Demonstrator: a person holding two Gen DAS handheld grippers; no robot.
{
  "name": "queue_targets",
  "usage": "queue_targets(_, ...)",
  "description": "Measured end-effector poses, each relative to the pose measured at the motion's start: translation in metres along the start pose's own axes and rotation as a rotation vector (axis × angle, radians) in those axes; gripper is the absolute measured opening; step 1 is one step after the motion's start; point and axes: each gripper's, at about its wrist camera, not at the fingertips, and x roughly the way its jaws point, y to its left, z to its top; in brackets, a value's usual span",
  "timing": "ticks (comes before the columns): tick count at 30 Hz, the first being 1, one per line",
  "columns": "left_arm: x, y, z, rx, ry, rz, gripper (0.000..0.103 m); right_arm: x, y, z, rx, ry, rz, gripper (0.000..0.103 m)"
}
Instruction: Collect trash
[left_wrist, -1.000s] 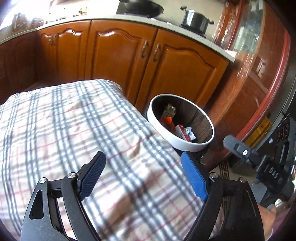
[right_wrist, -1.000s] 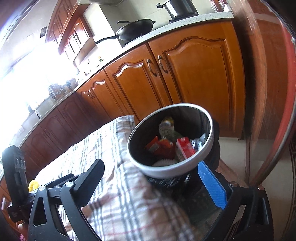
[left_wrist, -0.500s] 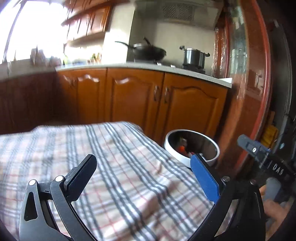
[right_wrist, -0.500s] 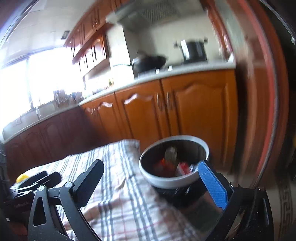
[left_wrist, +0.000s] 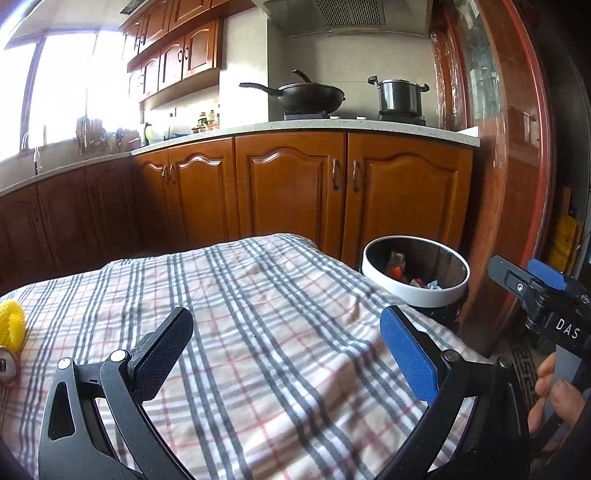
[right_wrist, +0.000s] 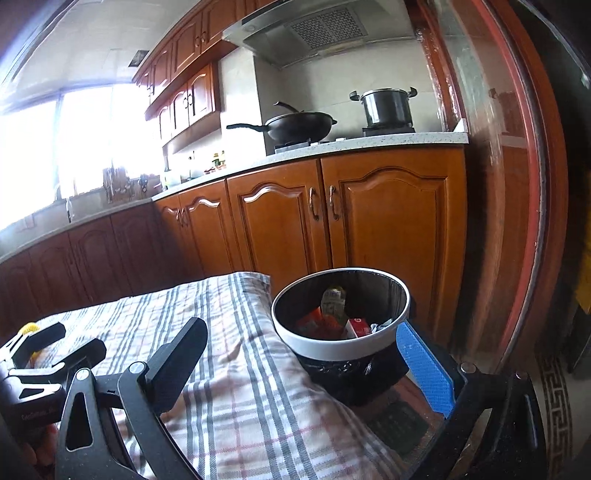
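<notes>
A round bin with a white rim (left_wrist: 413, 291) stands on the floor past the table's far right corner; it also shows in the right wrist view (right_wrist: 343, 345). Inside lie red cartons (right_wrist: 356, 326), a crumpled wrapper and other scraps. My left gripper (left_wrist: 288, 354) is open and empty above the checked tablecloth (left_wrist: 258, 332). My right gripper (right_wrist: 303, 360) is open and empty, hovering near the bin's front rim at the table's right edge. It also shows in the left wrist view (left_wrist: 532, 288) at the right.
A yellow ribbed object (left_wrist: 11, 328) lies at the table's left edge, with a small metal piece below it. Wooden kitchen cabinets (left_wrist: 295, 192) stand behind the table. A wok (left_wrist: 306, 96) and a pot (left_wrist: 399, 96) sit on the counter. A red-framed door (left_wrist: 517, 184) stands to the right.
Both grippers have tilted up and drawn back from the bin, so the counter and stove now show. Both stay open and empty. The yellow object has come into view.
</notes>
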Motion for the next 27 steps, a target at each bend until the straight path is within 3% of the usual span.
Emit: queue_targets(27,-0.0058,0.0015,0.0014,-0.018,-0.014,0.039,0.103,-0.0006,0.0069,-0.0036,-0.036,0.002,0.012,0.103)
